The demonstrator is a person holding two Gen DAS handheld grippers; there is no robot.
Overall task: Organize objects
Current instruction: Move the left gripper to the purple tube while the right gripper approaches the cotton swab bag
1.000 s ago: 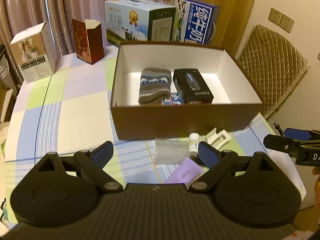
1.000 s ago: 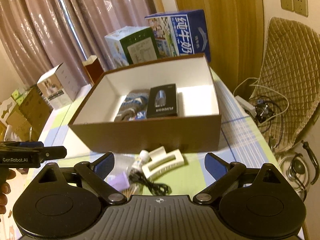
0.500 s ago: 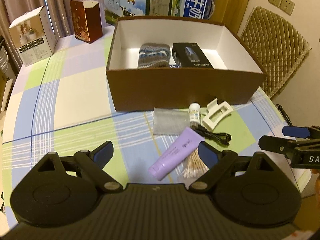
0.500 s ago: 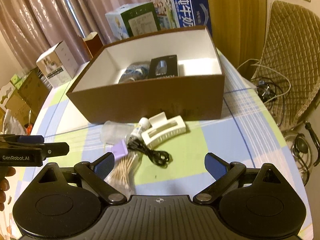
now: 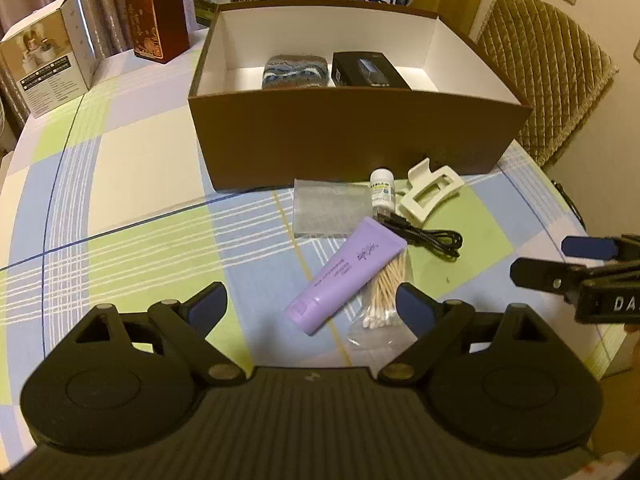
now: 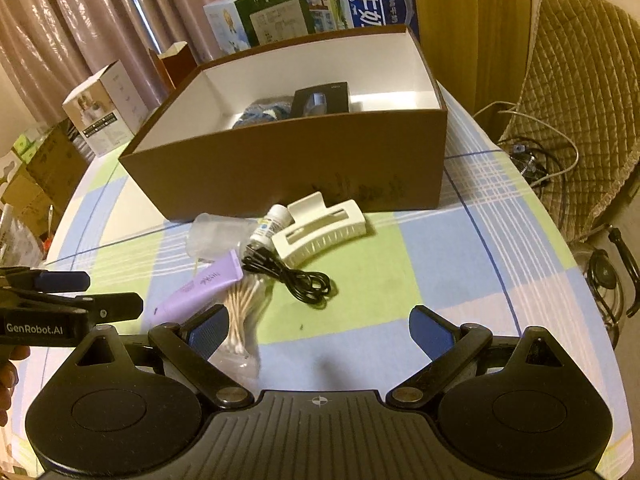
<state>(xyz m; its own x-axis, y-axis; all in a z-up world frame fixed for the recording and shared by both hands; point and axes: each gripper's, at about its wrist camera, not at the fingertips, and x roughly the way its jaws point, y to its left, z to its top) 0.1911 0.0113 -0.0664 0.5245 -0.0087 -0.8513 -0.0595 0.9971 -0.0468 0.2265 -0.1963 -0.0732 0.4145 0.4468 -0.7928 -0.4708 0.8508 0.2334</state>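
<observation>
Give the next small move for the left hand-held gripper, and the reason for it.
Probably lower the left hand-held gripper a little further onto the lilac plastic tube and close on it. Its jaws stand wide open and empty just short of the tube, which lies on the checked tablecloth outside the open brown cardboard box. The right hand-held gripper is also open and holds nothing.

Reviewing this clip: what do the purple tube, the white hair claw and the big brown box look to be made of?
Purple tube: soft plastic, matte, judging by its flat crimped end and slight sheen. White hair claw: rigid moulded plastic, cream and glossy, with comb-like teeth. Brown box: probably cardboard, with a matte brown outside, a white lining and thin straight walls; its exact board type cannot be told.
</observation>
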